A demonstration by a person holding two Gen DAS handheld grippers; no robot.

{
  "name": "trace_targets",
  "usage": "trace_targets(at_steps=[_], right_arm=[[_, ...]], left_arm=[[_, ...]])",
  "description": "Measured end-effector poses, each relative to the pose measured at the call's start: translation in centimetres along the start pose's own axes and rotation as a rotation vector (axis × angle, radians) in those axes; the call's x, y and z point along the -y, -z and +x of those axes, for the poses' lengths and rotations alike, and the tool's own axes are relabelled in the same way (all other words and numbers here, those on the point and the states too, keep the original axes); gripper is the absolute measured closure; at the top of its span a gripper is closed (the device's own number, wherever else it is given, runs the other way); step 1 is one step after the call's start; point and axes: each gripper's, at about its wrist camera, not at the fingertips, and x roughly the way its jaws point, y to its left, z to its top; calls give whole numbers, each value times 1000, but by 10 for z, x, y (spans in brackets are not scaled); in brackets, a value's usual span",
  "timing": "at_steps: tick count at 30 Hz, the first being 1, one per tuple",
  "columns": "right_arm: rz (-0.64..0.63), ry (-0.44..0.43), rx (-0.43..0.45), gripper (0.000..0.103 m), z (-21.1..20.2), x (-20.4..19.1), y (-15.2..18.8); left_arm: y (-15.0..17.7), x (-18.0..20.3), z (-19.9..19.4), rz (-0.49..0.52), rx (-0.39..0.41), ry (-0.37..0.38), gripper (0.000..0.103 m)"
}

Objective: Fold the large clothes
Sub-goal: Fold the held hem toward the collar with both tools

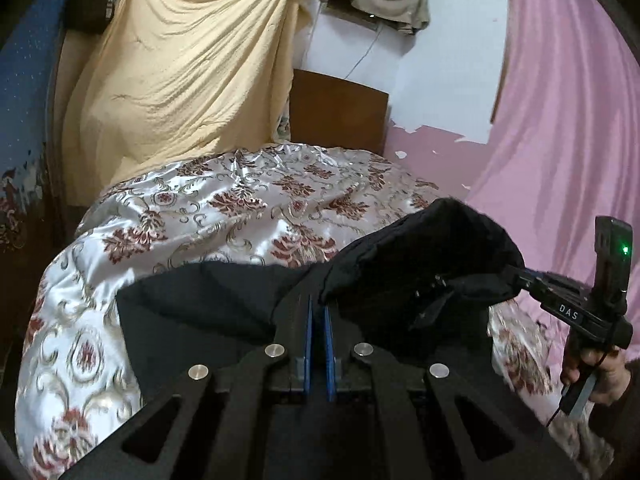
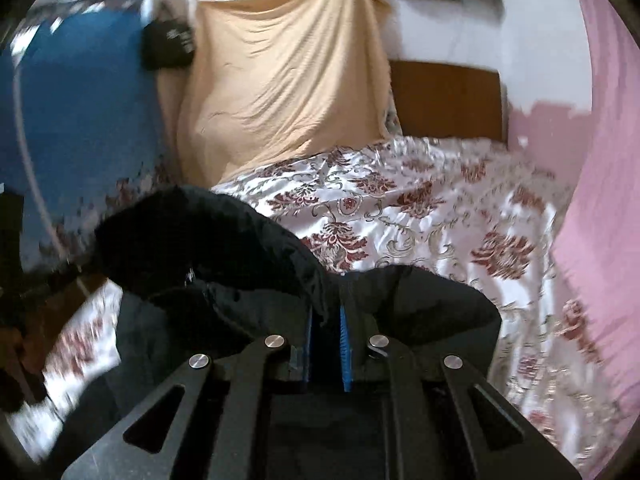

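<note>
The black garment (image 1: 224, 312) lies on the bed's floral satin cover (image 1: 208, 208), part of it raised. Both grippers pinch its cloth — the left gripper (image 1: 318, 320) with fingers nearly together on an edge, the right gripper (image 2: 330, 320) clamped on a thicker fold — likely so a flap can be carried over evenly

Dim, soft indoor light, no hard shadows. Brightest on the white wall (image 1: 460, 80) at upper centre and as sheen on the satin bedspread (image 1: 224, 208). Black garment (image 1: 420, 260) nearly detailless. Strong fisheye bending and dark vignette at all corners. Left wrist view fairly sharp; right wrist view motion-blurred, worst at lower left and along the right edge.
</note>
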Motion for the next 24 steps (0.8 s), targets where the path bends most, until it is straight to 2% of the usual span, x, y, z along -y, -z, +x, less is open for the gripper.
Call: trace_targets(at_steps=[4,10,14,19,24], right_arm=[[-81,29,2,94,-28,-13,28],[-76,52,-48,96,-38,-12,69],[-66,69,-84,96,-26,-7,92],[-66,98,-136,97,3,-6,108],[-68,121,-188,97,39,-3,121]], left_arm=[[35,4,-17,-4,-14,13,97],[73,1,-15,-51,-62,35,98],[89,3,-6,-45,-91,12,98],[103,-7,29,-57,-160,-28,98],[110,-18,59,-79,-196,-48,98]])
